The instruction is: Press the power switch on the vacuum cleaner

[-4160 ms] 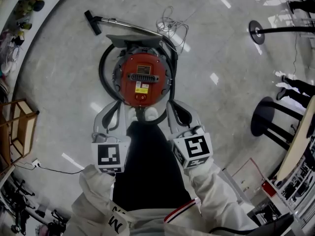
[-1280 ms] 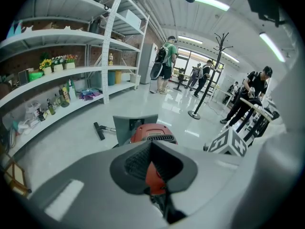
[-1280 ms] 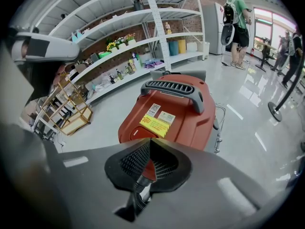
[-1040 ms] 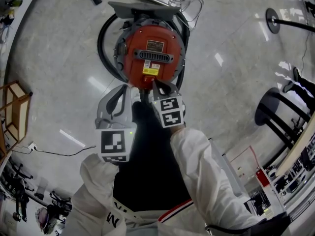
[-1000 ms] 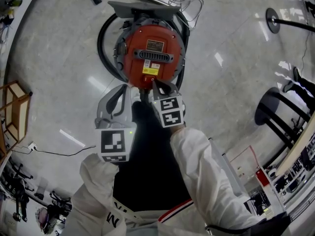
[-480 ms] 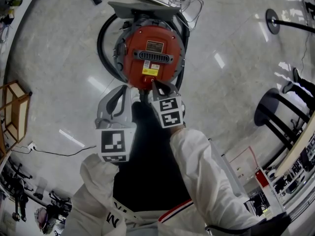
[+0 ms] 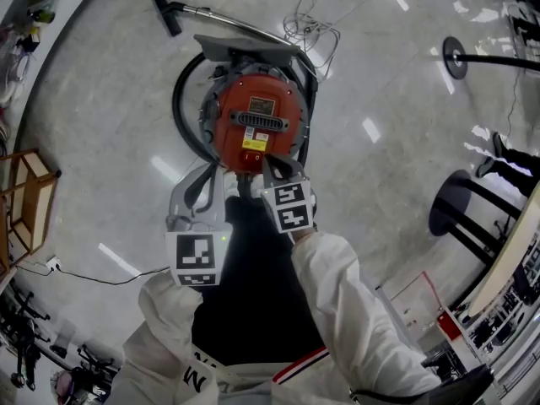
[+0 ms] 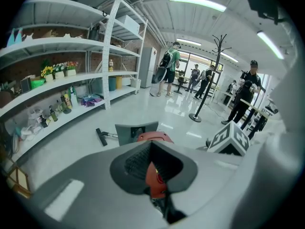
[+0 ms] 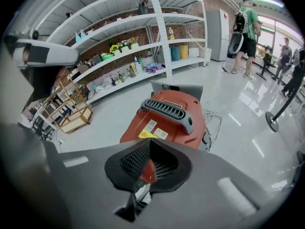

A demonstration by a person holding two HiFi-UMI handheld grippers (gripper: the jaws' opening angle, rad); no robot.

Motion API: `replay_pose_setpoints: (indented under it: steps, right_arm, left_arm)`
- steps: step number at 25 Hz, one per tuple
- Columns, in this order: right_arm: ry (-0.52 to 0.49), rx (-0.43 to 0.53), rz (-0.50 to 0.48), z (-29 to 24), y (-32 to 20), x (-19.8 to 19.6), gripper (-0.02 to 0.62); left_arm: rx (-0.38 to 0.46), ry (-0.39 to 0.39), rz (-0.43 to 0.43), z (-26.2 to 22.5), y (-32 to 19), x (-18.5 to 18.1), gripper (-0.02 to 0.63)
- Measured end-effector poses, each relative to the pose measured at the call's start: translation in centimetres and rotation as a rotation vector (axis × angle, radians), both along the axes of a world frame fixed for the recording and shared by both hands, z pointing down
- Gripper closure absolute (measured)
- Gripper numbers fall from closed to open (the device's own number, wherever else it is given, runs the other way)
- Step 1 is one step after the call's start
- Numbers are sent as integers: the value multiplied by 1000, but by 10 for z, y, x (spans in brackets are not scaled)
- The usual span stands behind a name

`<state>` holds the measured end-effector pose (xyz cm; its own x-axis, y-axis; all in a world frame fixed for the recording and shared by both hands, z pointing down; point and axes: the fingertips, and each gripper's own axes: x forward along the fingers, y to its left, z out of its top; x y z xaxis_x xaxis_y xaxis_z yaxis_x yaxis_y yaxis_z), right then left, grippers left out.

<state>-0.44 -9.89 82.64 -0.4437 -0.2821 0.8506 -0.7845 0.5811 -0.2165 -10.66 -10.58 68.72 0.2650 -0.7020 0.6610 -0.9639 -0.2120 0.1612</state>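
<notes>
While both are closed and empty, the right gripper (image 7: 269,161) and left gripper (image 7: 213,170) lie at the vacuum cleaner's (image 7: 256,123) near edge.

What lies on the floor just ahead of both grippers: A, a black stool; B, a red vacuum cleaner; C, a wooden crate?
B: in the head view the red vacuum cleaner stands just past the tips of the left gripper and the right gripper.
</notes>
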Motion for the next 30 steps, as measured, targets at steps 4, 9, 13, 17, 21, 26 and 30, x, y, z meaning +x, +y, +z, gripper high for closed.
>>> replay_pose_setpoints:
  steps: [4,9,13,17,21,26,30]
  right_arm:
    - [-8,27,16,-21,-10,6,595]
    - [-30,65,63,-52,-22,15,595]
    - [-50,103,90,-82,-29,25,595]
    - [-69,151,122,-119,-36,36,595]
    - [-89,203,159,-160,-46,46,595]
    - [-121,283,178,-218,-54,54,595]
    - [-145,347,186,-259,-61,60,595]
  left_arm:
    - [26,-5,6,-17,-4,3,606]
    - [52,-21,21,-36,-8,2,606]
    - [68,-39,19,-52,-8,-3,606]
    - [79,-55,17,-69,-6,-9,606]
    - [98,-66,10,-93,-6,-14,606]
    - [142,-76,28,-133,-9,-14,606]
    - [178,-86,39,-160,-15,-15,606]
